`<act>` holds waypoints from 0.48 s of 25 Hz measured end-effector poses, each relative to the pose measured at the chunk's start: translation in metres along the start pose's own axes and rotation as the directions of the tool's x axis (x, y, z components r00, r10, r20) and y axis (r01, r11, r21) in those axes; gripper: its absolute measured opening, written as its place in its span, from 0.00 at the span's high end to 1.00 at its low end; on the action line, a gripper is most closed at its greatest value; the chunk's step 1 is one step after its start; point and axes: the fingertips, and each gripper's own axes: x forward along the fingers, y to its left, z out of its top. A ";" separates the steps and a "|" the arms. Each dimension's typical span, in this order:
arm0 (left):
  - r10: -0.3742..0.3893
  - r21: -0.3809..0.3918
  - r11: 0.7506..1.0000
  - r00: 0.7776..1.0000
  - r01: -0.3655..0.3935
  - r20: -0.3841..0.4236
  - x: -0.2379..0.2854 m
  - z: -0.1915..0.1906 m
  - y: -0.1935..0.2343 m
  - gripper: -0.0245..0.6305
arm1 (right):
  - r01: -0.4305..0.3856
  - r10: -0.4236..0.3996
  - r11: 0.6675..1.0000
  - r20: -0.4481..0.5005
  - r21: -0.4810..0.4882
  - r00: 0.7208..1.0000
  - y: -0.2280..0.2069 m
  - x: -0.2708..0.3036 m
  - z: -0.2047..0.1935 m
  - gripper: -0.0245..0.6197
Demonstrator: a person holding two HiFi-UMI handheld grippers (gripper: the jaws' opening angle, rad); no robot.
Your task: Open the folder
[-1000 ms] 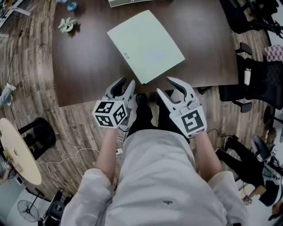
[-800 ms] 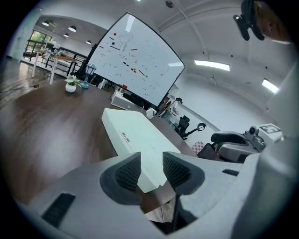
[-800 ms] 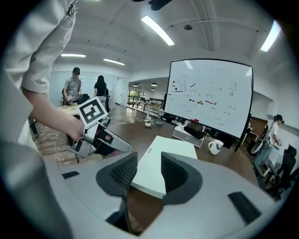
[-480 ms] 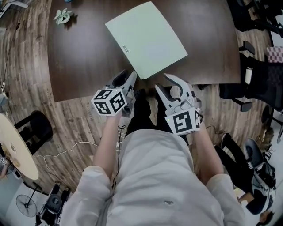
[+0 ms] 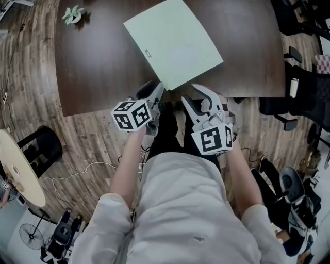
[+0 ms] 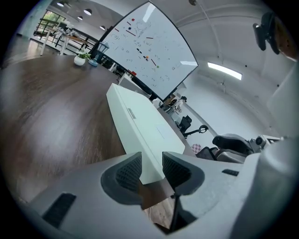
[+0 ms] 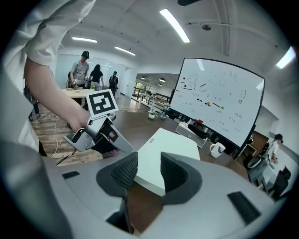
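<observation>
A pale green folder (image 5: 172, 44) lies shut and flat on the dark wooden table (image 5: 98, 67), turned at an angle, its near corner close to the table's front edge. My left gripper (image 5: 154, 88) is open just left of that corner, with nothing between its pads. My right gripper (image 5: 190, 93) is open just right of the corner, also empty. In the left gripper view the folder (image 6: 145, 126) stretches away beyond the left gripper (image 6: 152, 165). In the right gripper view the folder's corner (image 7: 173, 142) shows past the right gripper (image 7: 148, 170), still apart from it.
A small potted plant (image 5: 72, 15) stands at the table's far left. Black office chairs (image 5: 304, 98) crowd the right side. A round pale table (image 5: 18, 175) is on the floor at left. A whiteboard (image 6: 149, 46) and a mug (image 7: 216, 149) lie beyond the folder.
Both grippers have sunk and closed in on the folder's near corner, each rolling a little. The folder has not moved on the table.
</observation>
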 end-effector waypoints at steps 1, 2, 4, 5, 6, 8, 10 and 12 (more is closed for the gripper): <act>-0.004 -0.016 1.000 1.000 0.004 -0.001 0.001 -0.002 0.001 0.75 | -0.002 0.002 1.000 -0.005 -0.006 1.000 0.001 0.003 -0.002 0.72; -0.007 -0.030 1.000 1.000 0.007 -0.001 0.002 -0.004 0.002 0.76 | -0.005 0.004 1.000 -0.008 -0.011 1.000 0.002 0.005 -0.003 0.72; -0.010 -0.056 0.998 1.000 0.010 0.001 0.005 -0.005 0.005 0.76 | -0.009 0.009 1.000 -0.014 -0.015 1.000 0.004 0.011 -0.007 0.72; -0.010 -0.063 0.998 1.000 0.011 0.002 0.006 -0.005 0.006 0.76 | -0.011 0.011 1.000 -0.019 -0.014 1.000 0.004 0.012 -0.008 0.72; -0.009 -0.063 0.998 1.000 0.009 0.003 0.006 -0.005 0.007 0.76 | -0.013 0.013 1.000 -0.023 -0.012 1.000 0.005 0.014 -0.010 0.72; -0.004 -0.053 0.999 1.000 0.004 0.003 0.007 -0.005 0.007 0.77 | -0.017 0.017 1.000 -0.031 -0.009 0.999 0.006 0.016 -0.014 0.72; -0.006 -0.050 0.999 1.000 0.007 0.004 0.008 -0.003 0.006 0.78 | -0.021 0.021 1.000 -0.039 -0.007 0.999 0.007 0.019 -0.018 0.72; -0.012 -0.049 0.999 1.000 0.012 0.002 0.010 -0.002 0.005 0.78 | -0.023 0.023 1.000 -0.044 -0.007 0.999 0.007 0.022 -0.020 0.72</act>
